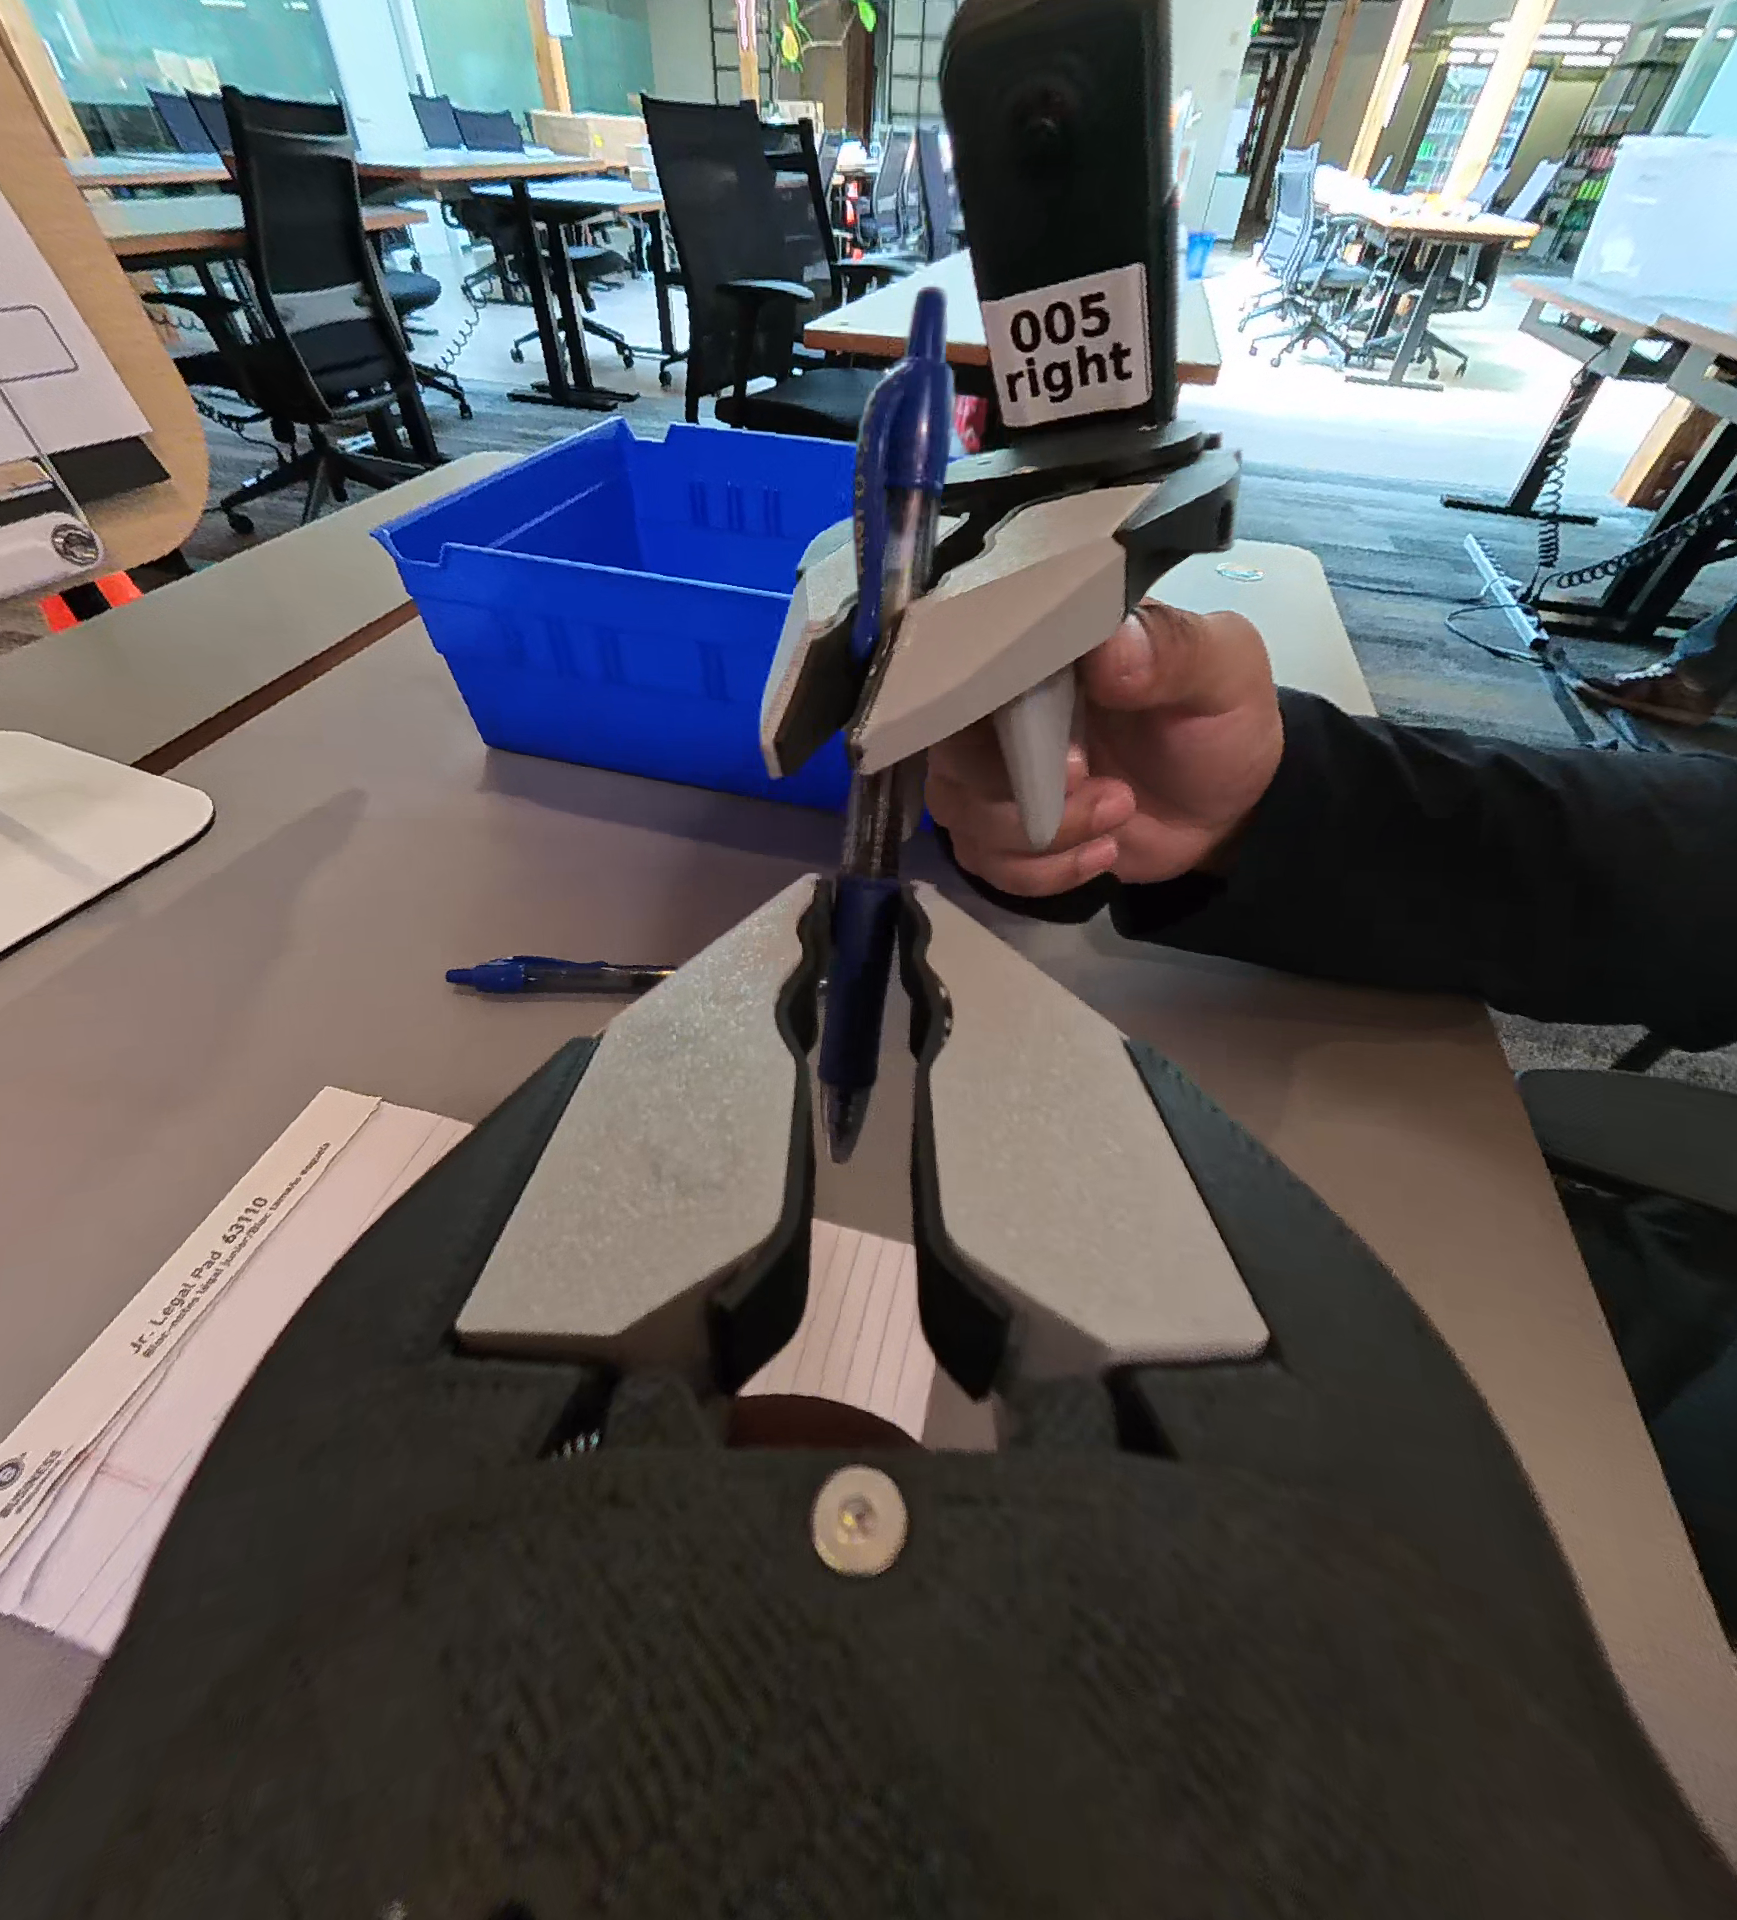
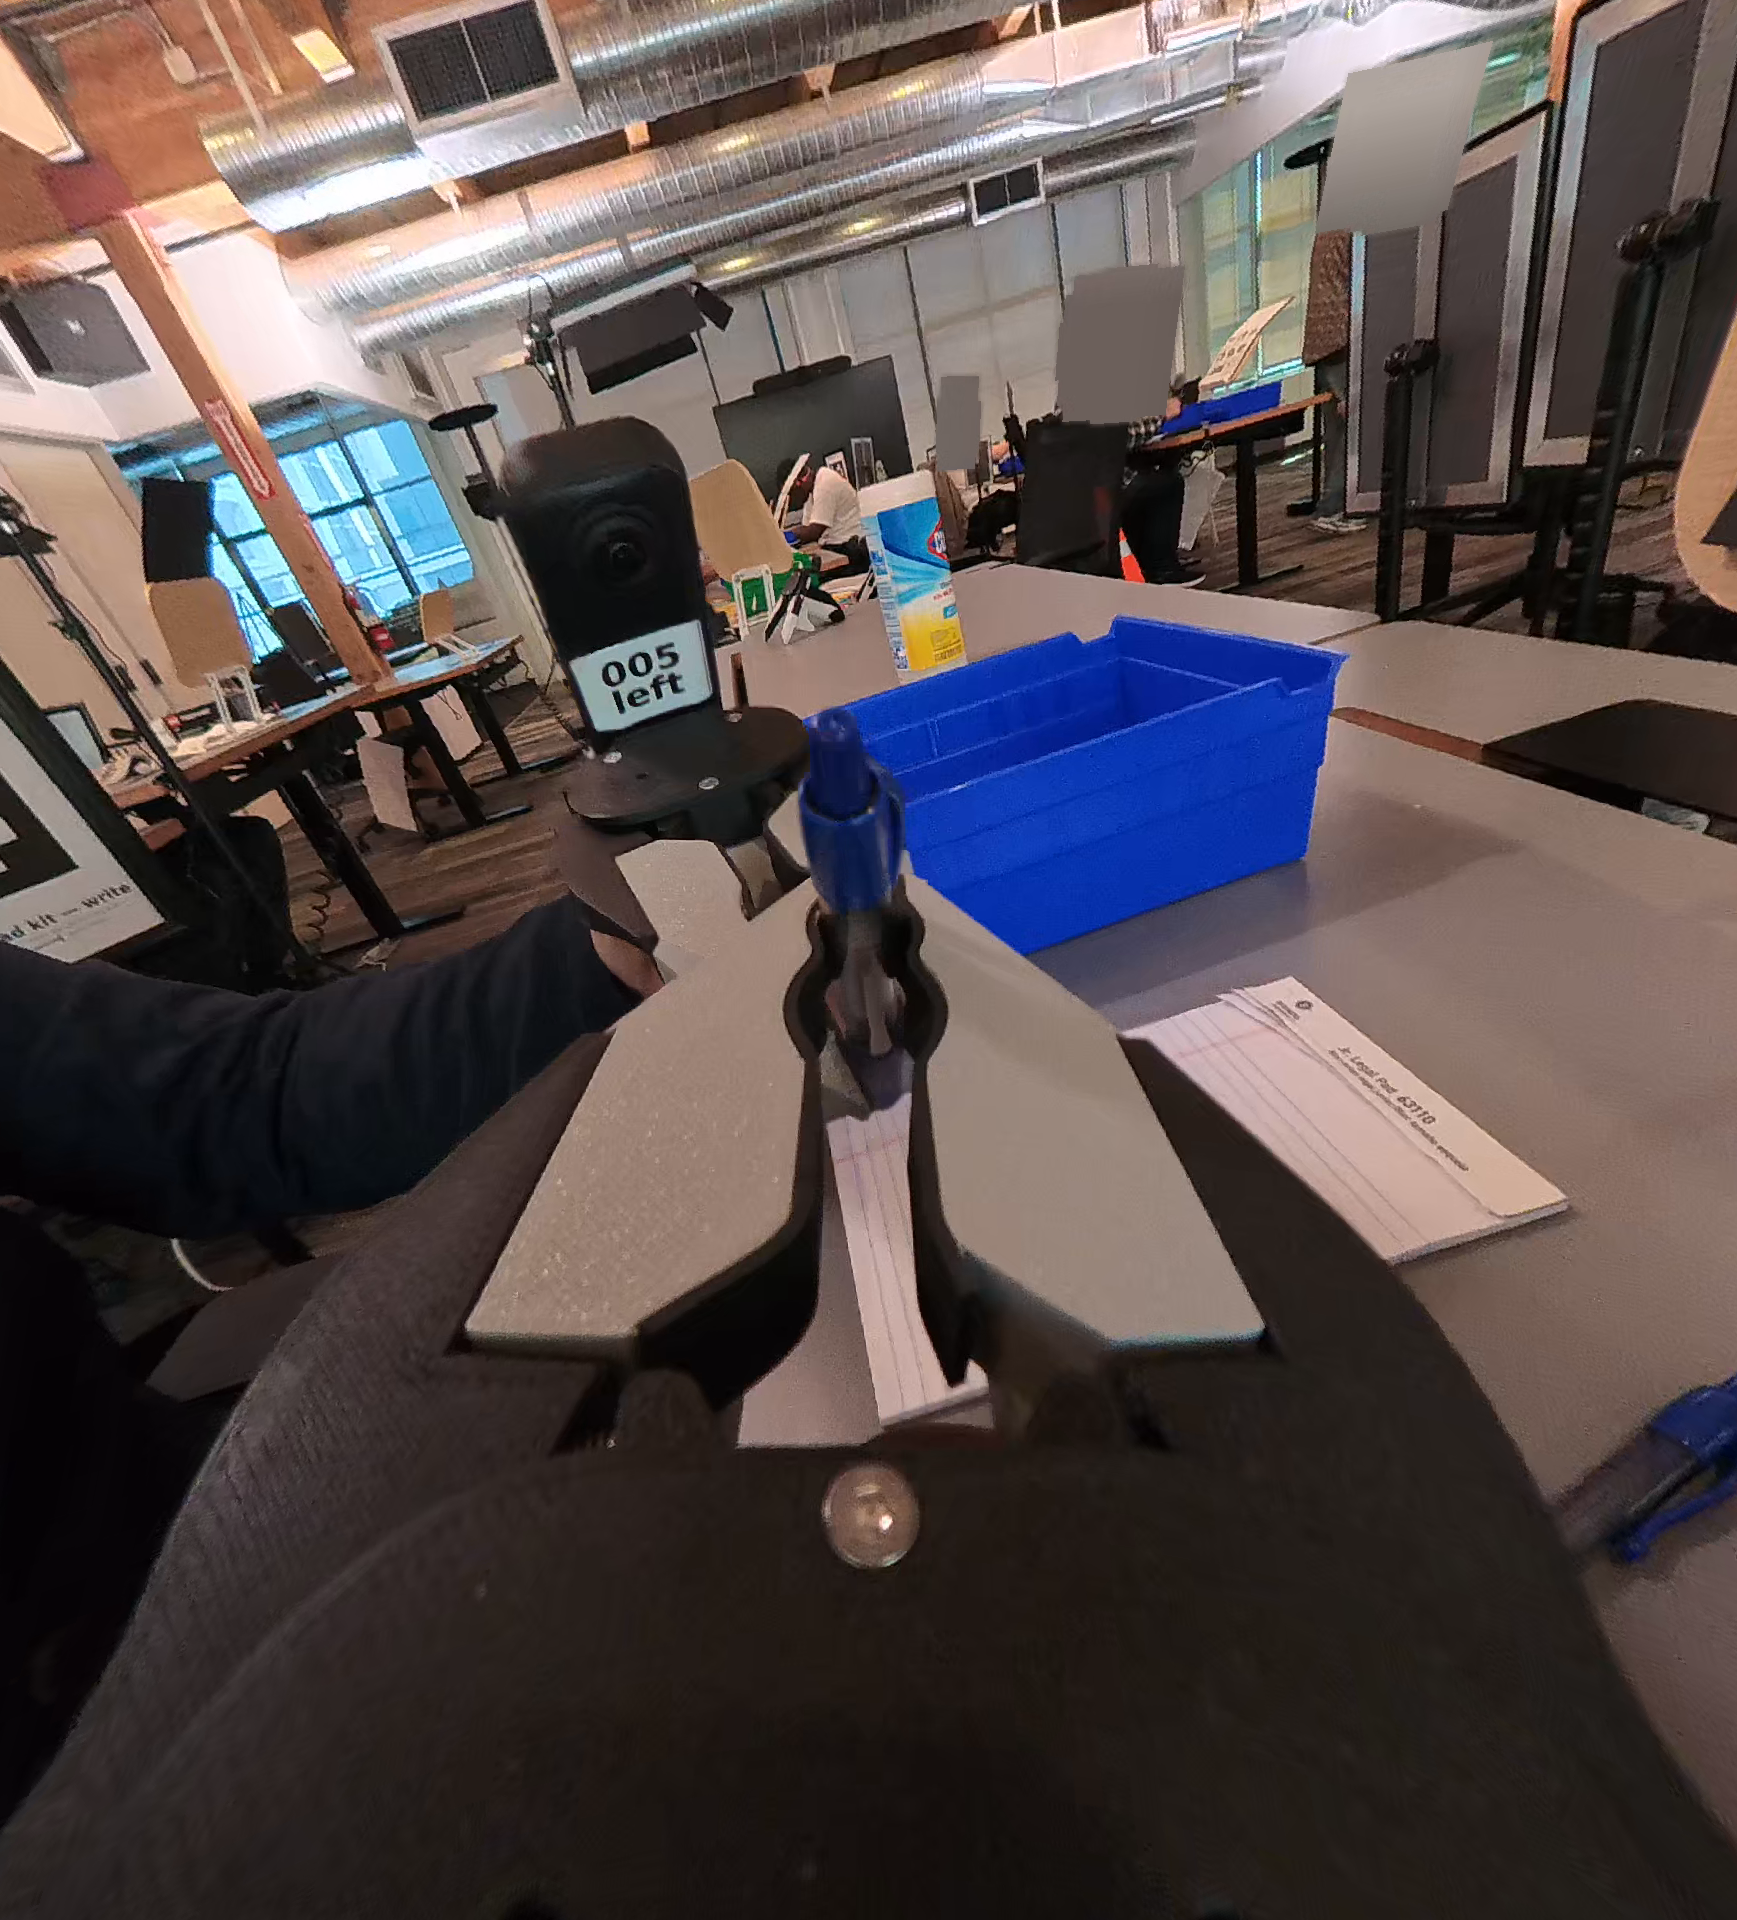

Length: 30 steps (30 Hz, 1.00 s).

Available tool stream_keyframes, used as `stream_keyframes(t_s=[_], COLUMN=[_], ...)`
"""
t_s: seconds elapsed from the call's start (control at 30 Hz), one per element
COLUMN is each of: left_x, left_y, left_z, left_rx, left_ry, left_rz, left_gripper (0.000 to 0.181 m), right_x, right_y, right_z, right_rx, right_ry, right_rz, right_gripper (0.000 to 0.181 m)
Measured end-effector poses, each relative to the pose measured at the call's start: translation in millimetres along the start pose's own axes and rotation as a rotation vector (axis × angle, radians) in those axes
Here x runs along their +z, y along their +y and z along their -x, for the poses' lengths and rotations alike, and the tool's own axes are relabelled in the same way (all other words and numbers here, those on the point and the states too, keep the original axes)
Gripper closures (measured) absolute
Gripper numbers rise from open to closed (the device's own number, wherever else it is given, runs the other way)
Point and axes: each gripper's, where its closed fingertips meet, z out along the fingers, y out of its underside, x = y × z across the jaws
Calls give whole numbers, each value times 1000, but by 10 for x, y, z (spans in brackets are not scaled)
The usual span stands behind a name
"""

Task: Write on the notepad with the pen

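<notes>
Both grippers clamp one blue pen [image 1: 869, 997], held nearly upright above the grey table [image 1: 220, 1039]. The left gripper [image 1: 862, 914] has matte grey, finely speckled, wedge-shaped fingers [image 1: 677, 1143] with black wavy inner edges; they pinch the pen's rubbery blue grip section low down. The right gripper [image 1: 869, 665] closes on the clear barrel higher up, just below the clip. The pen's long axis runs almost vertical, leaning slightly, with its tip pointing down toward the notepad [image 1: 147, 1382] and its clicker end up. The notepad is white lined paper with a card header strip, lying flat below. A second pen [image 1: 557, 977] lies on the table, near a glossy blue plastic bin [image 1: 573, 623].
</notes>
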Motion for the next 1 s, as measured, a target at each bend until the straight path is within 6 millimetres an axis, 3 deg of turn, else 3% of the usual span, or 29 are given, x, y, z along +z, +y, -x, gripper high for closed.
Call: stream_keyframes(t_s=[0.17,0.27,0.43,0.63,0.73,1.0], left_x=[15,3,23,-1,-3,70], left_y=[-73,-66,-5,0,2,87], left_z=[-109,-118,-53,108,141,92], left_rx=[-40,-38,0,-38,-32,4], left_ry=[56,78,23,-46,-69,-71], left_rz=[-38,-38,4,-4,-4,49], left_gripper=[166,174,174,174,174,174], right_x=[90,116,101,-140,-286,-312], right_y=[72,97,124,-220,-382,-454], right_z=[85,126,49,-78,-146,-193], right_rx=[36,39,17,-20,-62,-36], right_ry=[-53,-78,-33,59,134,174], right_rz=[15,22,38,-142,-230,-282], right_gripper=[176,176,175,167,177,181])
